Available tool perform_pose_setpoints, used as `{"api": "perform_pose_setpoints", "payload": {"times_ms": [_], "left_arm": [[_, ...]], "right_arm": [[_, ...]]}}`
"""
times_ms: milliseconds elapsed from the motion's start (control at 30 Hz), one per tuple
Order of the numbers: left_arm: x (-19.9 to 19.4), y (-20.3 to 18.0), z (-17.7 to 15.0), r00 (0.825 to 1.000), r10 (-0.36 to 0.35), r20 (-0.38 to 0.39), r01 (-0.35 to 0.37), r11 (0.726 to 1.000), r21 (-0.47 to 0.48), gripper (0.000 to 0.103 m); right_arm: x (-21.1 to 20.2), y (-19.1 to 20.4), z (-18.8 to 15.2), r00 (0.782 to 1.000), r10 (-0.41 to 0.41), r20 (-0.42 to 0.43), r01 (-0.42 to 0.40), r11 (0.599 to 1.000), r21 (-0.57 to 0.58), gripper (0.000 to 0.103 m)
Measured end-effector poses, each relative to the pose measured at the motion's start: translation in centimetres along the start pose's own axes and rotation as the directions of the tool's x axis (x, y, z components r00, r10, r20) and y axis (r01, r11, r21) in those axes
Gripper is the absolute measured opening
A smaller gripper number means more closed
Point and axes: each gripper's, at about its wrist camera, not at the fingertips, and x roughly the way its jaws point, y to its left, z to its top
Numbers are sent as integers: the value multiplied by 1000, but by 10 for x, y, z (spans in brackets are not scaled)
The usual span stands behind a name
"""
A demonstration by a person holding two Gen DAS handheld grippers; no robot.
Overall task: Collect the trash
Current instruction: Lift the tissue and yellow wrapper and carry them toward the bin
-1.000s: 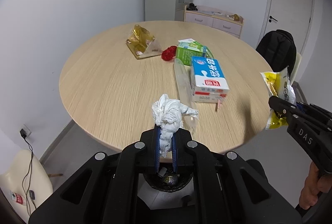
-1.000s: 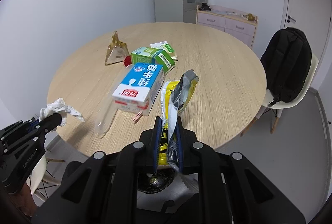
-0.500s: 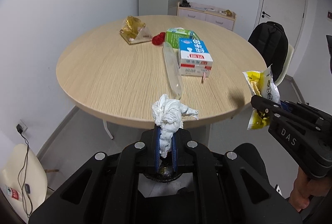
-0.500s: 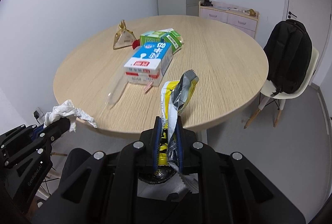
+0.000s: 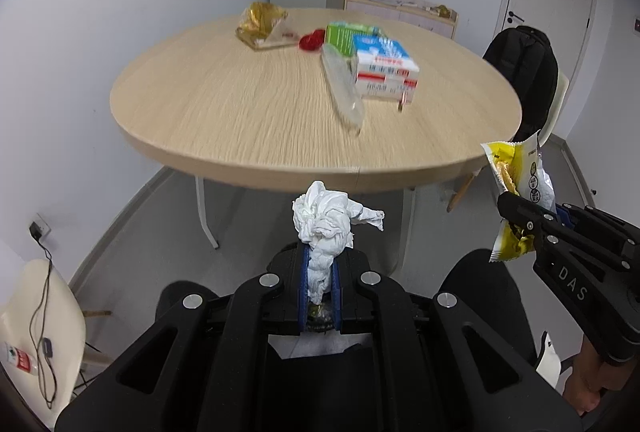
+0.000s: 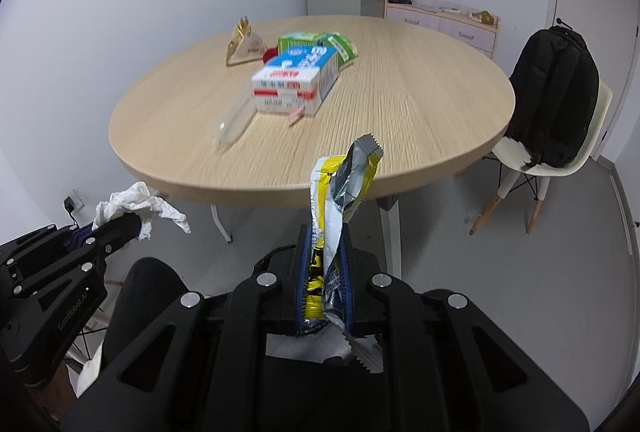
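The left tongs [image 5: 319,282] are clamped on a crumpled tissue [image 5: 326,220], the right tongs [image 6: 323,282] on a yellow wrapper [image 6: 334,207], both held off the near edge of the tabletop [image 5: 248,99]. Each grip should hold firm until a bin sits directly beneath; no bin is clearly visible.

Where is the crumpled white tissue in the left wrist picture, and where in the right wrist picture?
Left wrist view: the tissue is at bottom centre, pinched in the left hand-held gripper, below the table edge.
Right wrist view: the tissue is at the left edge, low, at the tip of that hand-held gripper.
Shared landmark: the blue and white carton on the round table.
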Motion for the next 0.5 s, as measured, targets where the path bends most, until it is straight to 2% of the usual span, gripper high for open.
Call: {"api": "perform_pose_setpoints", "payload": {"times_ms": [500], "left_arm": [[52, 10, -37, 993, 10, -122, -10, 1000, -1, 8]], "right_arm": [[50, 5, -48, 996, 0, -92, 0, 1000, -4, 13]]}}
